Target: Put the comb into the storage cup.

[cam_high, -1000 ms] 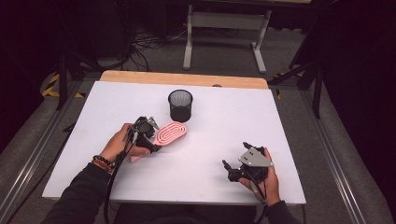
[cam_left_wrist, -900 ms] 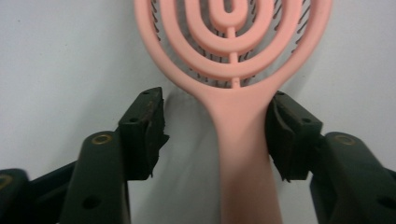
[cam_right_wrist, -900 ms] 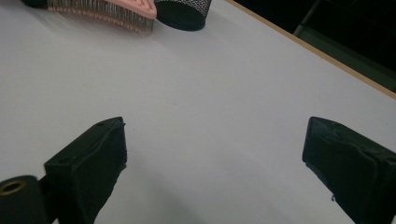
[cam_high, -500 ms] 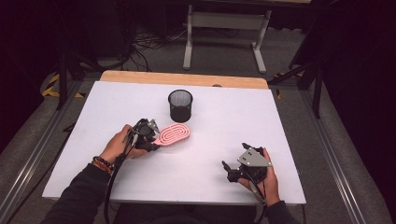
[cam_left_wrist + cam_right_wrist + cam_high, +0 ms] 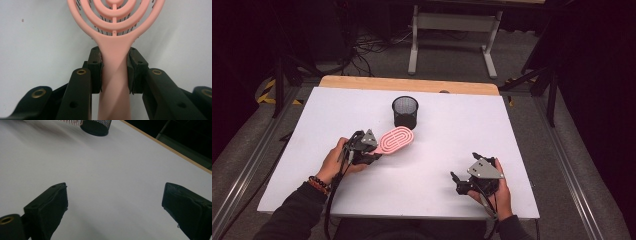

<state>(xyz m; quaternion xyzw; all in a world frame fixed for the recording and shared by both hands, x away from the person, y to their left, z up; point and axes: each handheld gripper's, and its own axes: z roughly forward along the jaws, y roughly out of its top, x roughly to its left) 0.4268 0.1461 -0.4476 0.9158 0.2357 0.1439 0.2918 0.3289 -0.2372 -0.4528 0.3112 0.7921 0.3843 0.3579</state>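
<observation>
High view: a white table (image 5: 312,115) with a wooden strip along its far edge carries a black mesh cup (image 5: 405,111), which stands upright toward the far middle. The person's left hand (image 5: 334,162) comes in from the bottom left and holds the left gripper (image 5: 371,150), whose jaws are clamped on the handle of a pink brush (image 5: 396,141). The brush head is an oval of concentric rings; it points away and to the right, ending just beside the cup's base on the near left, and whether the two touch cannot be told. In the left gripper view the brush (image 5: 115,30) runs up the middle of the frame, its handle pressed between the two black pads (image 5: 95,70) with no gap on either side, dark bristles showing through the openings of the ringed head over the white surface. The right hand (image 5: 499,192) sits near the front right corner of the table, well apart from the brush, and holds the right gripper (image 5: 458,182) low over the surface, pointing left. In the right gripper view its jaws stand wide apart with nothing between them but bare white tabletop; the cup (image 5: 96,126) shows at the top edge, with a blurred strip of the brush's bristles beside it.
</observation>
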